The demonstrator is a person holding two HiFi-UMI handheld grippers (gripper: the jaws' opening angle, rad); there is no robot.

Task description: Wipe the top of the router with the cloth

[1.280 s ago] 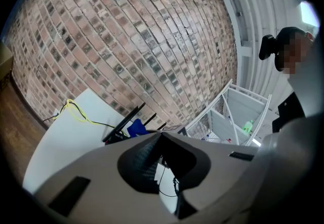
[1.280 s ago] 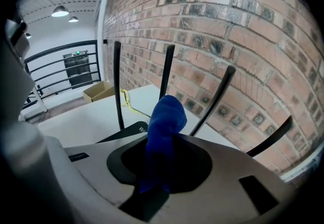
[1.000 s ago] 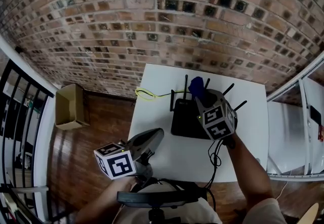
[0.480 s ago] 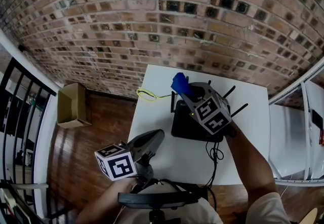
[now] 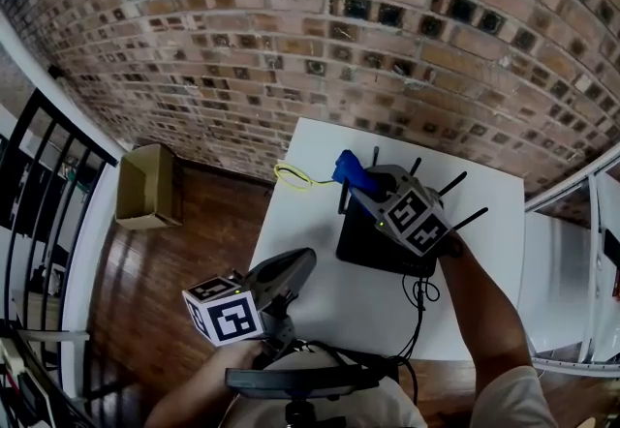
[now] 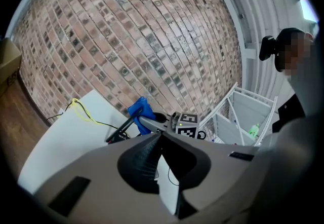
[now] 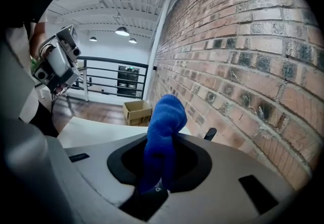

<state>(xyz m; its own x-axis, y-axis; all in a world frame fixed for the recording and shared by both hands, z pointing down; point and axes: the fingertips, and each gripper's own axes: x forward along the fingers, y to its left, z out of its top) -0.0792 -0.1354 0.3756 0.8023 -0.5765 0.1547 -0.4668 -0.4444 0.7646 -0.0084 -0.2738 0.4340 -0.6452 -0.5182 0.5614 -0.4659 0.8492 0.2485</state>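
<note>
A black router (image 5: 380, 246) with several upright antennas lies on the white table (image 5: 310, 223). My right gripper (image 5: 360, 182) is shut on a blue cloth (image 5: 348, 168) and holds it over the router's back left corner, beside the antennas. The left gripper view shows the cloth (image 6: 139, 111) raised above an antenna (image 6: 120, 129). In the right gripper view the cloth (image 7: 164, 121) sticks up from between the jaws of my right gripper (image 7: 161, 159). My left gripper (image 5: 295, 264) hangs over the table's near left edge, jaws together and empty, also seen as my left gripper (image 6: 161, 136).
A yellow cable (image 5: 294, 178) loops at the table's back left edge. Black cords (image 5: 418, 295) trail from the router toward the near edge. A brick wall (image 5: 320, 39) stands right behind the table. A cardboard box (image 5: 145, 186) sits on the wooden floor at left, near a black railing (image 5: 34, 213).
My right gripper has carried the blue cloth leftward from the router's back middle to its back left corner. The left gripper has stayed in place.
</note>
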